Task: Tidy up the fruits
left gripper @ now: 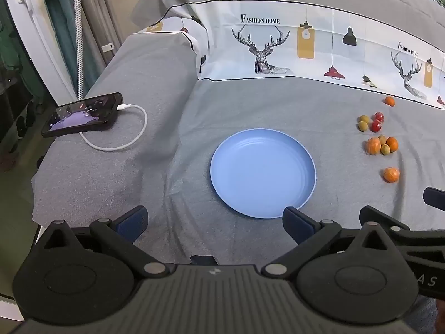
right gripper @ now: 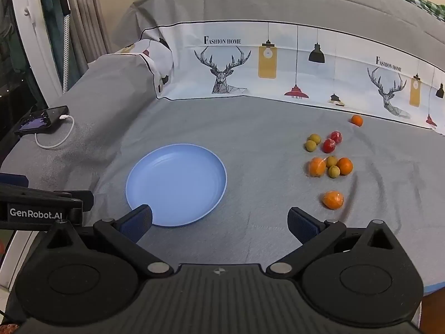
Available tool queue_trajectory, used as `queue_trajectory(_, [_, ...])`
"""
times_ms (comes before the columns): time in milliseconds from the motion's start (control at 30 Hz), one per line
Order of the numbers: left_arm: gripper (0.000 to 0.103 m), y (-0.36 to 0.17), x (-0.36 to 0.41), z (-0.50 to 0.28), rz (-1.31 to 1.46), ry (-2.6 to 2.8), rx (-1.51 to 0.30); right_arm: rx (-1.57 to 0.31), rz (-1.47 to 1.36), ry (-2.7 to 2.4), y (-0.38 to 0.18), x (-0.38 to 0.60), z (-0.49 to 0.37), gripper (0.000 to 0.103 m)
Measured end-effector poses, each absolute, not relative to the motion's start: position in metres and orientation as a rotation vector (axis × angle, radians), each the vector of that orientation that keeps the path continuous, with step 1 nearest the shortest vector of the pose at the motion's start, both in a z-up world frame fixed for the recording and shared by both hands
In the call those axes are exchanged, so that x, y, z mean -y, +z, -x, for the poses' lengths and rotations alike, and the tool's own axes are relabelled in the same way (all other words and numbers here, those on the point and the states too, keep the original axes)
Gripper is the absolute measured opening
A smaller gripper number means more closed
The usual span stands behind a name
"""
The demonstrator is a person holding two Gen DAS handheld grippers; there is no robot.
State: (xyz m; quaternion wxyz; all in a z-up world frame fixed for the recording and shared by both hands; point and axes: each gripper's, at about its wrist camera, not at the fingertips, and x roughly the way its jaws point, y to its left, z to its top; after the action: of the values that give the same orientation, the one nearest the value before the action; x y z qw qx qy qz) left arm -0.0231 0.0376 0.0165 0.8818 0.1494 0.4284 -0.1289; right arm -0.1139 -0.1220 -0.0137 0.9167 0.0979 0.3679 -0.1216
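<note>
- The round, smooth blue plate [right gripper: 178, 178] sits on soft grey cloth [right gripper: 264, 128].
- Small round fruits [right gripper: 331, 167] lie at 1 o'clock from the right gripper [right gripper: 219, 221].
- Right gripper and left gripper [left gripper: 214, 222] both gape wide, holding nothing.

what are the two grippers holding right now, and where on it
Nothing. The left gripper and right gripper both hang wide open over the grey sheet, with no fruit between the pads.

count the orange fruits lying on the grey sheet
4. The far orange lies alone near the patterned fabric; two, a left cluster orange and a right cluster orange, flank green fruits; the nearest orange lies alone by the right gripper. None looks hidden.
</note>
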Motion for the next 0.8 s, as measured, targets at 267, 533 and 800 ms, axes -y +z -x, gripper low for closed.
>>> queue_trajectory(267, [0.103,0.015,-0.036,0.025,-0.326,-0.263,-0.892,-0.765,-0.221,-0.247,-0.017,0.127,0.115,0.102])
queue_trajectory(533, [0.103,0.014,-0.036,0.026,-0.330,-0.261,-0.894,-0.764,-0.221,-0.245,-0.020,0.133,0.113,0.102])
queue_trajectory(800, [0.103,0.014,-0.035,0.026,-0.329,-0.260,-0.894,-0.780,-0.254,-0.241,-0.018,0.127,0.116,0.102])
